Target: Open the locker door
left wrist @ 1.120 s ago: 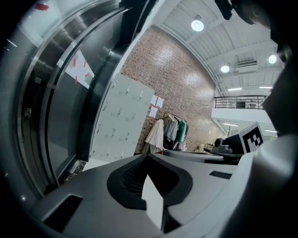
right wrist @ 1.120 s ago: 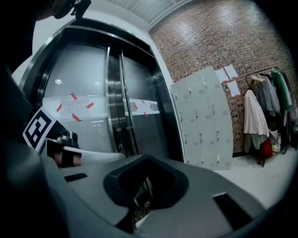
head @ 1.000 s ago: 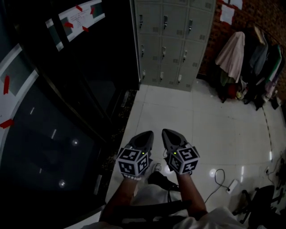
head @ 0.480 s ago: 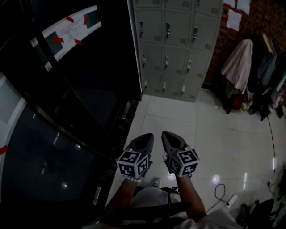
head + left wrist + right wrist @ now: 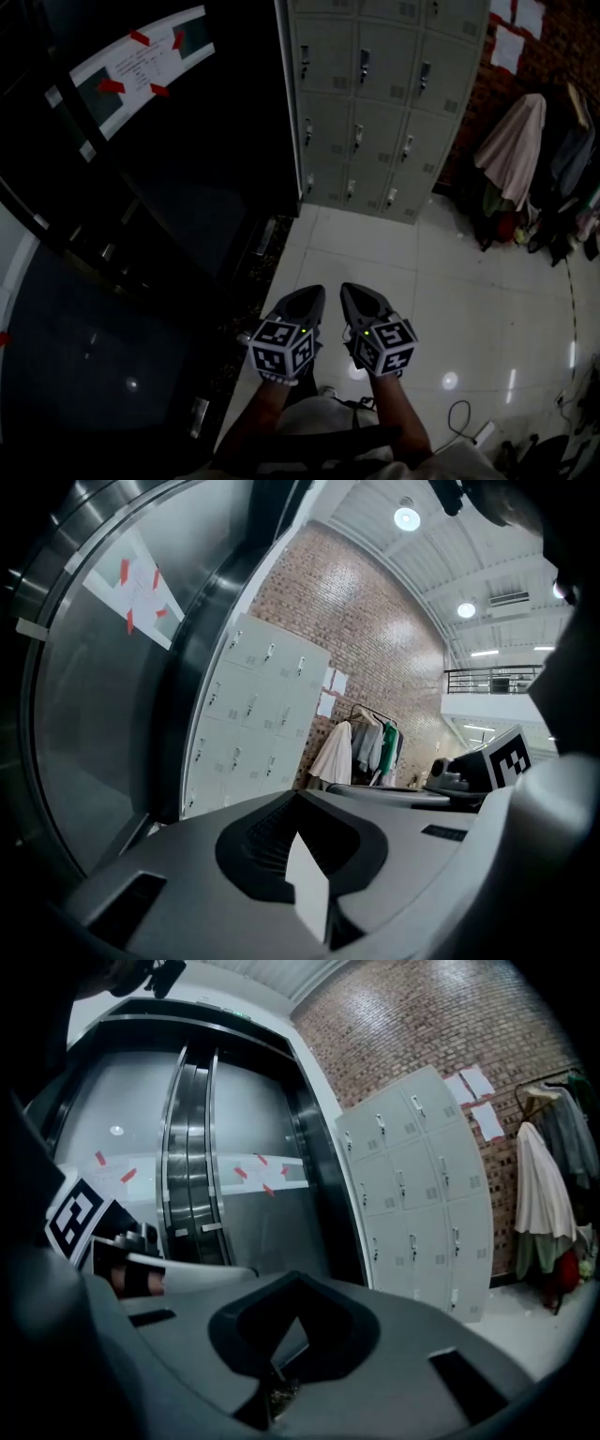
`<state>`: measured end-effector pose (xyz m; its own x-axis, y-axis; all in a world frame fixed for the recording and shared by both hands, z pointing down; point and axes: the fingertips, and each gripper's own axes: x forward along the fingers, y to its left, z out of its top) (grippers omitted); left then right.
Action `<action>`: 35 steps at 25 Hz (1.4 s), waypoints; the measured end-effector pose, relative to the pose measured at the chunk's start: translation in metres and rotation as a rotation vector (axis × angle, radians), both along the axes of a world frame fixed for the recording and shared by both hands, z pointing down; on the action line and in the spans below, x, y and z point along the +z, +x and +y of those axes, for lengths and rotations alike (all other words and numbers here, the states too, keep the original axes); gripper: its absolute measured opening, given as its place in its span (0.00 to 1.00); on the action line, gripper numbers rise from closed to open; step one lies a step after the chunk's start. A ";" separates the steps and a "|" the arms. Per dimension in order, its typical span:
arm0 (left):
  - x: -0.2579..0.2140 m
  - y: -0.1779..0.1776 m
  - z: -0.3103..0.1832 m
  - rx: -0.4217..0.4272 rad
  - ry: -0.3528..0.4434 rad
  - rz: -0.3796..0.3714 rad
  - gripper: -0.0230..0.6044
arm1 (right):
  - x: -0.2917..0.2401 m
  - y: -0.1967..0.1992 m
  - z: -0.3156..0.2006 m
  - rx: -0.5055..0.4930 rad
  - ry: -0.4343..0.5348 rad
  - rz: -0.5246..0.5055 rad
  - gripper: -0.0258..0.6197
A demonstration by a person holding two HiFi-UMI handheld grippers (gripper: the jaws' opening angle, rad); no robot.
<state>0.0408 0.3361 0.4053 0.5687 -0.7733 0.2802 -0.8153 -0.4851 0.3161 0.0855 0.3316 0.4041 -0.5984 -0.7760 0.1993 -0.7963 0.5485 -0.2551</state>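
A bank of grey lockers (image 5: 375, 103) stands against the brick wall well ahead of me, every small door closed, each with a dark handle. It also shows as the lockers (image 5: 253, 724) in the left gripper view and the lockers (image 5: 422, 1204) in the right gripper view. My left gripper (image 5: 309, 298) and right gripper (image 5: 354, 296) are held side by side over the white floor tiles, far short of the doors. Both point forward with jaws together and nothing between them. The left gripper (image 5: 302, 803) and right gripper (image 5: 291, 1283) show closed grey jaws in their own views.
A dark curved glass wall (image 5: 141, 234) with a white notice (image 5: 141, 56) taped in red fills the left. Coats hang on a rack (image 5: 525, 159) at the right by the brick wall. A cable and a plug block (image 5: 478, 433) lie on the floor at lower right.
The lockers have come lower and a little larger in the head view, and the coat rack has shifted right. Both grippers keep the same pose, side by side.
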 end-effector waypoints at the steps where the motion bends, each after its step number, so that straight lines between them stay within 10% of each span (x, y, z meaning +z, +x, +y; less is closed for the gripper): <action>1: 0.001 -0.003 -0.011 -0.002 0.000 0.005 0.03 | 0.000 -0.003 -0.011 0.001 0.002 0.003 0.06; 22: 0.014 -0.095 -0.325 -0.003 -0.010 0.032 0.03 | 0.007 -0.081 -0.325 0.049 0.016 0.062 0.06; 35: 0.030 -0.122 -0.422 0.032 -0.031 0.012 0.03 | 0.024 -0.114 -0.423 0.079 -0.011 0.077 0.06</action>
<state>-0.0814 -0.0863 0.4354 0.5968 -0.7453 0.2972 -0.7955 -0.5010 0.3410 -0.0288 -0.0915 0.4283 -0.5180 -0.8177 0.2509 -0.8544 0.4807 -0.1974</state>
